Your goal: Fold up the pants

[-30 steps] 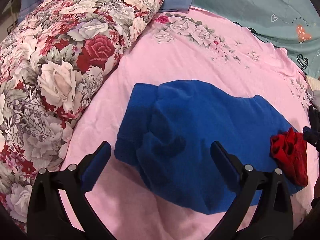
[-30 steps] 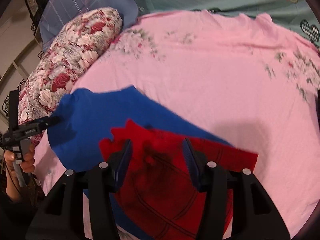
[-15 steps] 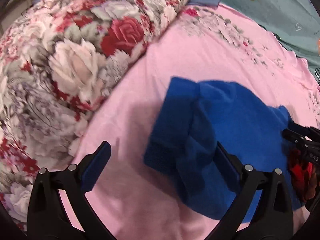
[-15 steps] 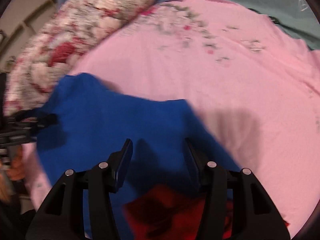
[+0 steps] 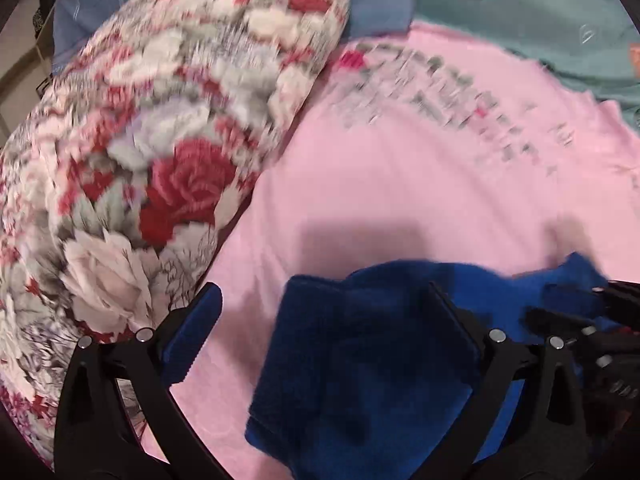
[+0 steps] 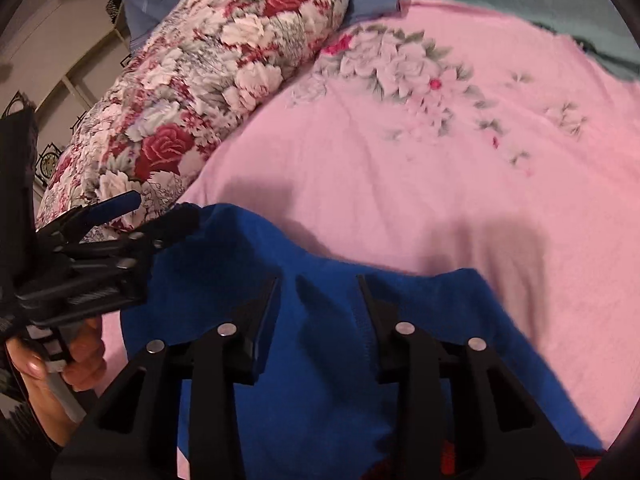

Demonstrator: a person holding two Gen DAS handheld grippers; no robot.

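Note:
The blue pants [image 5: 360,360] lie bunched on the pink bedspread [image 5: 420,184], filling the lower middle of the left wrist view and the lower half of the right wrist view [image 6: 320,380]. A sliver of their red lining [image 6: 448,452] shows at the bottom. My left gripper [image 5: 324,320] is open, its jaws wide apart over the pants' left edge, holding nothing. It also shows in the right wrist view [image 6: 152,216] at the pants' left corner. My right gripper [image 6: 318,300] is open above the blue cloth, and shows at the right edge of the left wrist view [image 5: 584,312].
A large floral rolled quilt [image 5: 152,168] lies along the left of the bed, close to the pants. A teal sheet [image 5: 540,12] and a blue pillow [image 5: 376,4] lie at the far side. The pink bedspread stretches beyond the pants.
Both grippers have moved in over the pants. The red lining, wide in the right wrist view a second ago, is now nearly covered by blue cloth. The pants look more bunched.

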